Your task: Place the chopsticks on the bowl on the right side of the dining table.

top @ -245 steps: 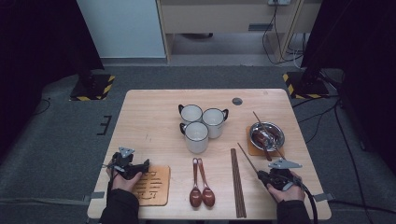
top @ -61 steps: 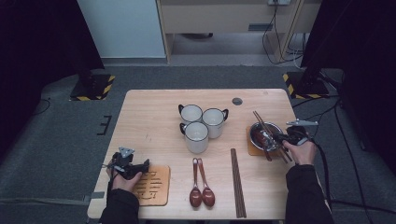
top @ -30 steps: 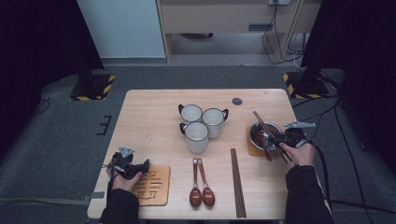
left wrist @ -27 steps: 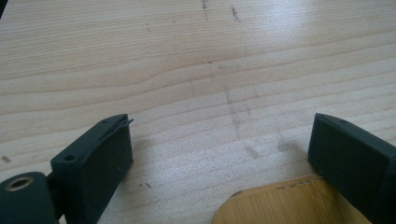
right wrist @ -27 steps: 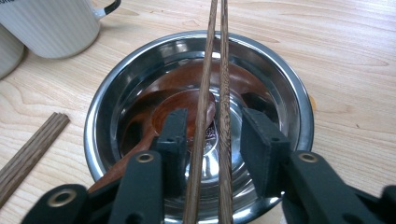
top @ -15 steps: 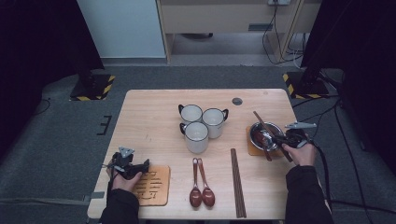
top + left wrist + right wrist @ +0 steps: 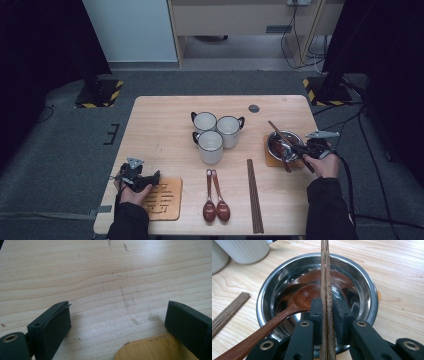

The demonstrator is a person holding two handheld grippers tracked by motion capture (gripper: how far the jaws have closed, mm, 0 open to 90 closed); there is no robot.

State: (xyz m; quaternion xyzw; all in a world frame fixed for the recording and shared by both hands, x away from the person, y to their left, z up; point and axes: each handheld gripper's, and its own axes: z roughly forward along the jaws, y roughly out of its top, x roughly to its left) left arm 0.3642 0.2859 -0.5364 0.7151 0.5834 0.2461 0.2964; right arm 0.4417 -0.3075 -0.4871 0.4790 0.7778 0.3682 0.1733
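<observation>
right tongs [image 7: 327,315] clamp chopsticks [image 7: 325,277] over bowl [image 7: 367,287] | left tongs [image 7: 117,322] agape, table edge

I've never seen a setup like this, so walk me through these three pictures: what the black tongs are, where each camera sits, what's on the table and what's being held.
A person sits at a pale wooden table, holding black two-jaw tongs in each hand. The high view looks down from above; each of the other two cameras rides on one tongs. The right tongs are shut on a pair of dark wooden chopsticks over a shiny steel bowl containing a reddish-brown wooden spoon. The left tongs rest open beside a bamboo coaster. Also there: three white mugs, two more wooden spoons and another chopstick pair.
</observation>
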